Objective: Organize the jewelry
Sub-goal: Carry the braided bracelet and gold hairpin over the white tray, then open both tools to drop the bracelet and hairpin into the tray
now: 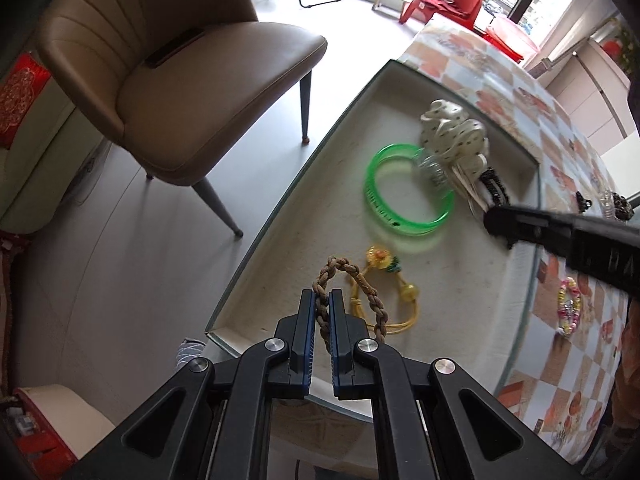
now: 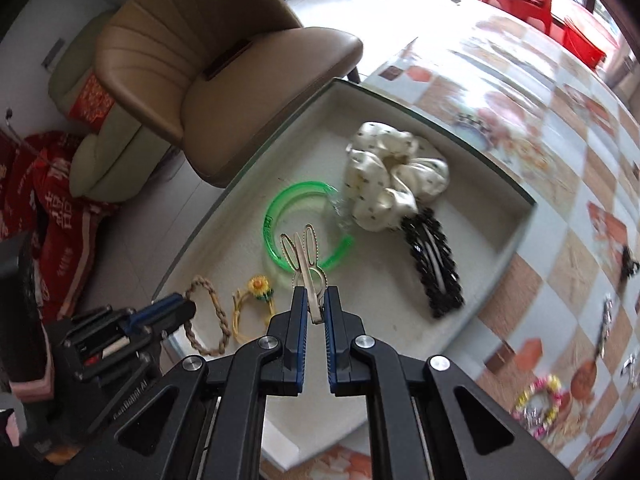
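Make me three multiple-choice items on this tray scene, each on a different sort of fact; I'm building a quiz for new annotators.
1. Where does the green bangle lie?
A. on the chair seat
B. inside the tray
C. on the floor

2. What colour are the dots' background on the scrunchie?
A. red
B. blue
C. cream white

3. What is the state of the left gripper?
A. shut on the brown braided bracelet
B. open, with nothing between its pads
C. shut on a spoon

Answers:
1 B, the bangle rests on the tray's pale floor beside the scrunchie.
2 C, the fabric is cream white with small dark dots.
3 A, the braid runs between the two blue pads in the left wrist view.
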`<state>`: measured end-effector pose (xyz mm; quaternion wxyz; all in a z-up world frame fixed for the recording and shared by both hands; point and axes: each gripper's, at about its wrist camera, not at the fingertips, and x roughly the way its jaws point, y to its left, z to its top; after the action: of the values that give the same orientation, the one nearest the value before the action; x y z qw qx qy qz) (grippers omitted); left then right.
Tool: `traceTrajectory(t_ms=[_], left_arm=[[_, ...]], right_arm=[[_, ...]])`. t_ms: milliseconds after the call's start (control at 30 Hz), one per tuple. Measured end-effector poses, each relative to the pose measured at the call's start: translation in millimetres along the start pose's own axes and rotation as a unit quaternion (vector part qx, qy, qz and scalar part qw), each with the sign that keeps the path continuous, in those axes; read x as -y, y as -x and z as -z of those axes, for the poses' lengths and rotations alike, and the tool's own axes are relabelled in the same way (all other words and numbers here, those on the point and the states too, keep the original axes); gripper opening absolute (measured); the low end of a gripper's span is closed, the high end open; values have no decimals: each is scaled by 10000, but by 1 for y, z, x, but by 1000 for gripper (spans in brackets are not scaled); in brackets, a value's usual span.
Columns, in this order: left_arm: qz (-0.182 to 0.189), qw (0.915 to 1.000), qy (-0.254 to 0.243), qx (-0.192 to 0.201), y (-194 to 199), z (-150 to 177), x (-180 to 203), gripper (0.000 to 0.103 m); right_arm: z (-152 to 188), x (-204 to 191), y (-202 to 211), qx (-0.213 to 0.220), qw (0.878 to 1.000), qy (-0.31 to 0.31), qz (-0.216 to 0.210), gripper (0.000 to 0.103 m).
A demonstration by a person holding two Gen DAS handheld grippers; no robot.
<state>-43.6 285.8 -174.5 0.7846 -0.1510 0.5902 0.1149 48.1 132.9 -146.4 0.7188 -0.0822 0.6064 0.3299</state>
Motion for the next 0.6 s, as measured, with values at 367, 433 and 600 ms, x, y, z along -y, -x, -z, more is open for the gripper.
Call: traceTrajectory(t_ms=[367,433,600], left_arm=[[-215,9996,-7,-161,-24,7,-2,10],[-253,9995,-7,-183,-27,7,-3,10],[-377,9991,-58,-204,-30,7,-1,10]], right_arm=[[-29,-3,-47,-332,9993,-105,139,9],[-27,-3,-51,-372,9991,-106,146,9],[-28,-4,-59,-450,9987,-83,214,9]])
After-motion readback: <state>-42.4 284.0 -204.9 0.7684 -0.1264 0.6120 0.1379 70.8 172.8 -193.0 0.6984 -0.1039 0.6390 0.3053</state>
